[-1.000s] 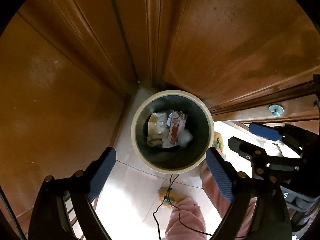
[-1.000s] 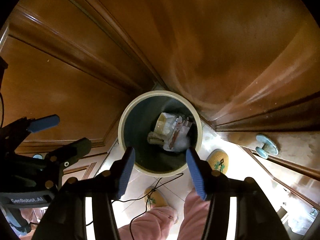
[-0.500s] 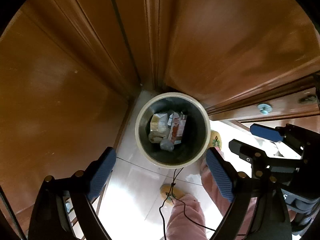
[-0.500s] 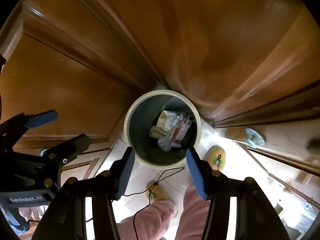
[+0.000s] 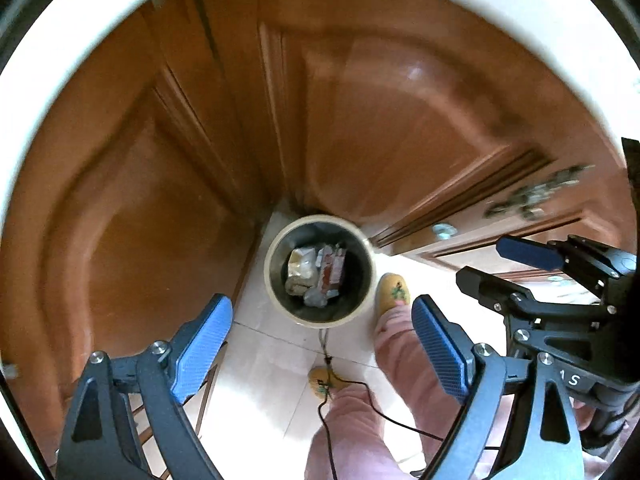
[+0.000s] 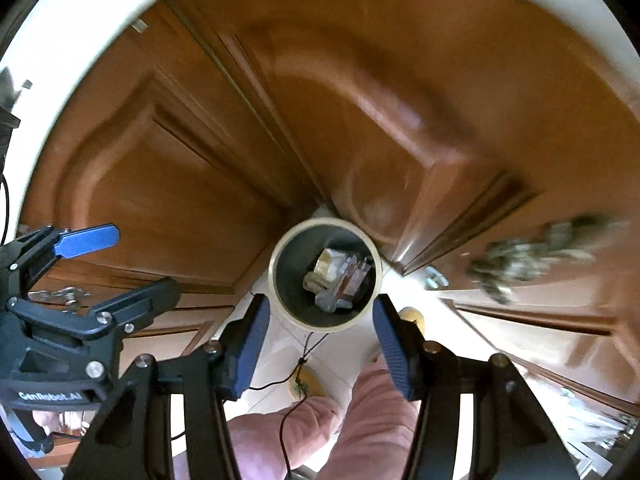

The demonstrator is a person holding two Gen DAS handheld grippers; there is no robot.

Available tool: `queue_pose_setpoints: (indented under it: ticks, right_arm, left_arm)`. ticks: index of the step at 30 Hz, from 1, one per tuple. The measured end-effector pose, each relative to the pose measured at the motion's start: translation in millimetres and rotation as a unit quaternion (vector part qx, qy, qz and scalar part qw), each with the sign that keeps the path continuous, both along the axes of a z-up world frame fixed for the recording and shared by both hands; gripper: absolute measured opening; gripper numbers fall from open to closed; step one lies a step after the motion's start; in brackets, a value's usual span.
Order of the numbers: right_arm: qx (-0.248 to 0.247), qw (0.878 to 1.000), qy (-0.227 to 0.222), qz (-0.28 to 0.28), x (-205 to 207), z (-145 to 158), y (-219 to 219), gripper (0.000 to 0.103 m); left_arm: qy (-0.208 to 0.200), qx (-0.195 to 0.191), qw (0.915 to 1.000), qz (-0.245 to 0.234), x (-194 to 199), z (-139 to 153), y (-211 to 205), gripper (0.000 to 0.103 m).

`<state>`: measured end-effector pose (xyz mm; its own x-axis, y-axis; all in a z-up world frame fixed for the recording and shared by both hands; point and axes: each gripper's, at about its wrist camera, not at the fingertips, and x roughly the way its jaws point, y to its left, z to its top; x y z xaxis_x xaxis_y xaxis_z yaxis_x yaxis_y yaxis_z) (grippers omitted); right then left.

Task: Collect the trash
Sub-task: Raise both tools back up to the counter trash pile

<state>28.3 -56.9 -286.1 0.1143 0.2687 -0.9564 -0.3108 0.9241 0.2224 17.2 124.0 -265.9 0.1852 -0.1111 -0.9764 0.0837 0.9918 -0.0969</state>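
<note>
1. L gripper (image 5: 322,334): jaws wide apart, nothing between the blue pads, pointing steeply down at the floor.
2. R gripper (image 6: 318,334): jaws partly apart, nothing between the pads; it also shows at the right edge of the left wrist view.
3. Just below both: person's pink trouser legs (image 5: 356,432), yellow slippers (image 5: 394,292) on the feet, thin black cable (image 5: 326,360) trailing across.
4. Floor (image 5: 264,380): pale glossy tiles w/ strong glare.
5. Further down: trash bin (image 5: 362,304), round w/ cream rim and dark inside, upright on the tiles in a corner btwn cabinets.
6. Trash (image 5: 316,276) lies at the bin bottom: crumpled wrappers, a red-and-white carton, pale paper.
7. Around the bin: brown wooden cabinet doors (image 5: 132,208), panelled, glossy; small round knob (image 5: 442,231) to the right.
8. Farthest: white counter edge (image 6: 72,44) arcs round the top, blurred.
</note>
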Motion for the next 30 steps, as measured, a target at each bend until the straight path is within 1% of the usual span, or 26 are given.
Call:
queue_pose_setpoints:
  ticks: [5,9,10,12,18,23,24,27,30]
  right_arm:
    - [0.003,0.999,-0.039,0.004,-14,66,-8,0.054]
    - [0.009,0.998,-0.069,-0.002,-20,115,-16,0.054]
    - [0.009,0.997,-0.08,-0.003,-21,126,-19,0.054]
    - [0.012,0.994,-0.104,-0.008,-23,152,-26,0.054]
    - [0.02,0.988,-0.153,-0.03,-25,203,-48,0.054]
    - [0.027,0.981,-0.188,-0.04,-25,238,-62,0.054]
    - [0.028,0.98,-0.194,-0.04,-25,244,-65,0.054]
    - [0.027,0.976,-0.211,-0.042,-17,262,-72,0.054]
    - [0.031,0.975,-0.216,-0.044,-2,275,-79,0.054]
  left_arm:
    - [-0.045,-0.002,0.9989,-0.011,-13,67,-5,0.09]
    - [-0.088,-0.008,0.9958,-0.026,-21,120,-5,0.09]
    - [-0.094,-0.009,0.9952,-0.027,-22,128,-6,0.09]
    - [-0.112,-0.015,0.993,-0.033,-21,154,-8,0.09]
    - [-0.159,-0.032,0.9857,-0.047,-15,212,-18,0.09]
    - [-0.202,-0.025,0.9763,-0.074,-5,255,-41,0.09]
    - [-0.206,-0.023,0.9752,-0.077,-3,255,-45,0.09]
    - [-0.222,-0.016,0.9705,-0.092,9,276,-60,0.09]
    - [-0.237,-0.015,0.966,-0.102,24,293,-75,0.09]
